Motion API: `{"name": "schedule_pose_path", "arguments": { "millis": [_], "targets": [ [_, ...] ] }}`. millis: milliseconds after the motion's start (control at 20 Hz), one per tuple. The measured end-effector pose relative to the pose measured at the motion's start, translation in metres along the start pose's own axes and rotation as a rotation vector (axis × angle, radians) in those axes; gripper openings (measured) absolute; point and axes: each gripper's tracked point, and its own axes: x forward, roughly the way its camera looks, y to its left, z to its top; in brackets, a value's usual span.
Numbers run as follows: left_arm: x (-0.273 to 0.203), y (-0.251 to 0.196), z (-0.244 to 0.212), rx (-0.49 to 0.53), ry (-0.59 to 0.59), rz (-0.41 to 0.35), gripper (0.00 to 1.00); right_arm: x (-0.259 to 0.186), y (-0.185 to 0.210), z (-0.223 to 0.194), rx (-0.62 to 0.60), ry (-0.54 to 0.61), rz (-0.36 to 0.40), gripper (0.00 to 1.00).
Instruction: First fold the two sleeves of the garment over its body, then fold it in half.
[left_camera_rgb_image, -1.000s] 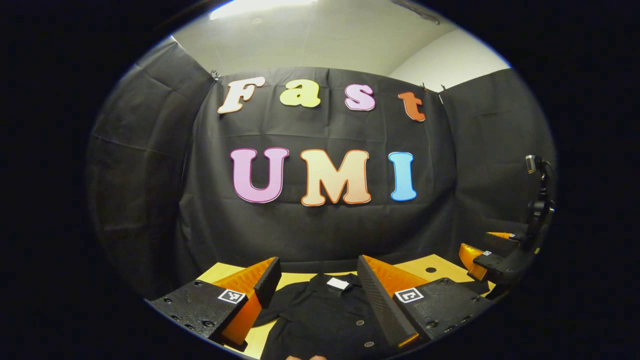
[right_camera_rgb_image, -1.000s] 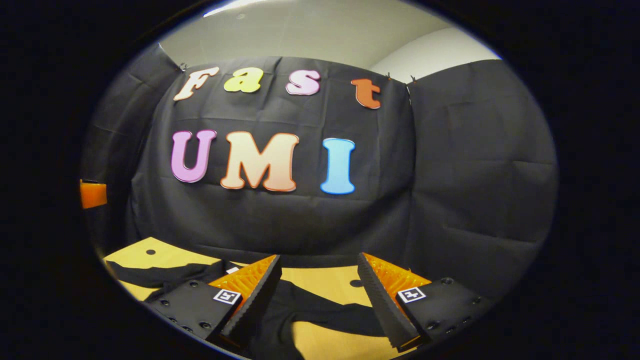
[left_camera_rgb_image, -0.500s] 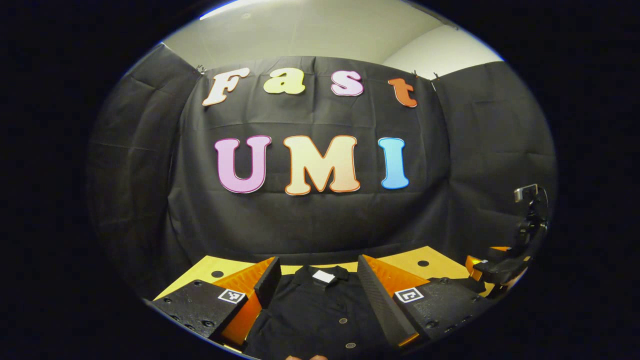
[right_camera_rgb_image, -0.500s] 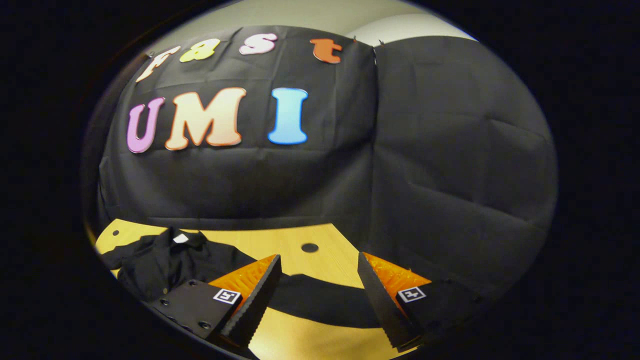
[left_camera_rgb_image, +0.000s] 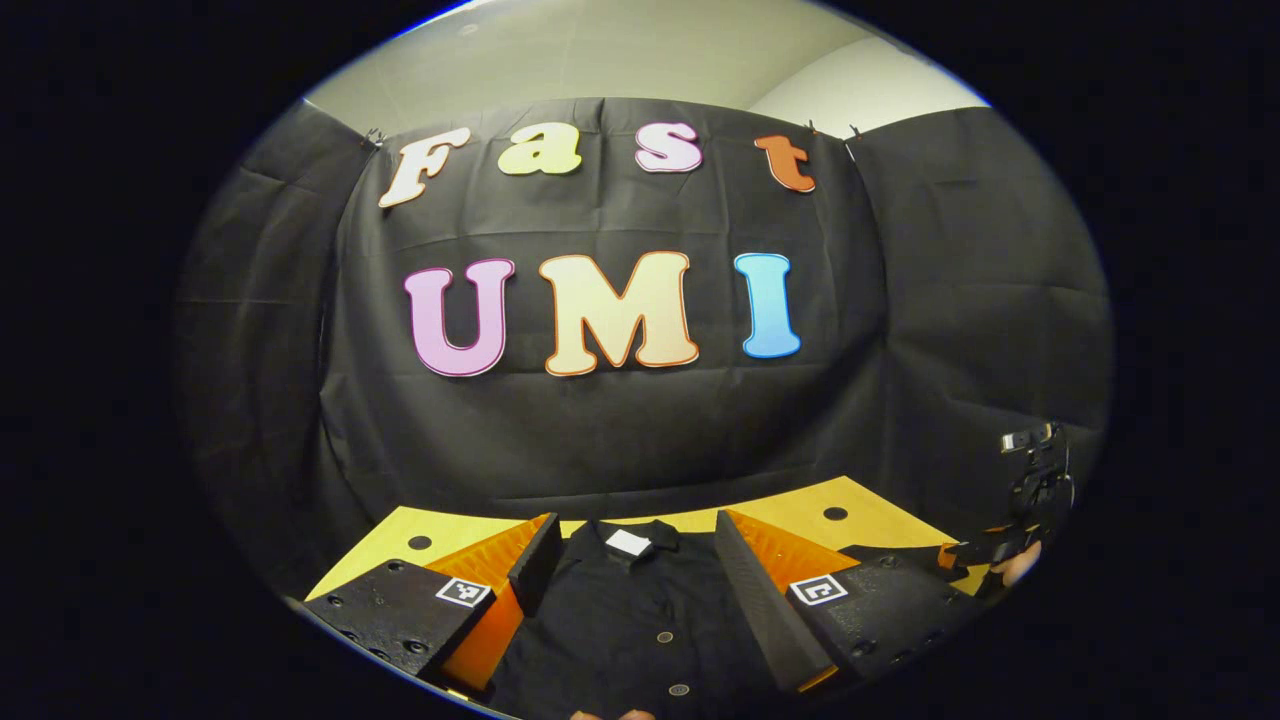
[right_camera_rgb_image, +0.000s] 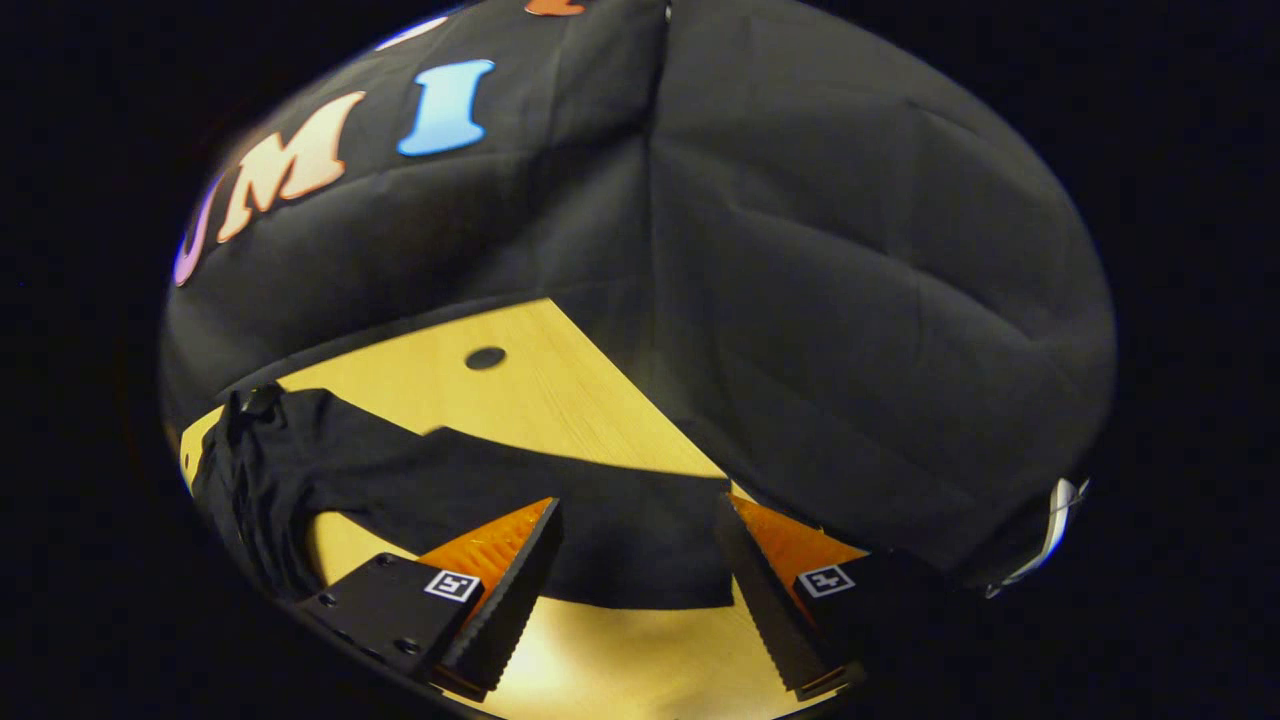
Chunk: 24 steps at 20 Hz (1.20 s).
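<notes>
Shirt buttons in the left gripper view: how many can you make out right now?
2. One button sits mid-placket on the shirt between the open left gripper fingers; the other button is nearer the camera. More may be hidden.

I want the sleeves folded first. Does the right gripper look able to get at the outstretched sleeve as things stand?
Probably yes. The right gripper is open, and the sleeve lies flat on the wooden table right between and ahead of its fingers, cuff end nearest. Nothing lies on the sleeve or in the gap.
</notes>
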Motion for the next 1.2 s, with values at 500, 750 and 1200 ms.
{"name": "schedule_pose_path", "arguments": {
  "millis": [500,750,1200],
  "targets": [
    [0.003,-0.025,0.002,0.021,0.012,-0.029,0.94,0.02,-0.014,-0.012,0.164,0.227,-0.013,0.98],
    [-0.003,-0.03,0.007,0.031,0.005,-0.036,0.94,0.022,-0.01,-0.008,0.151,0.237,-0.001,0.88],
    [-0.013,-0.015,0.006,0.02,0.007,-0.006,0.94,0.021,0.003,-0.006,0.2,0.251,0.043,0.14]
  ]
}}
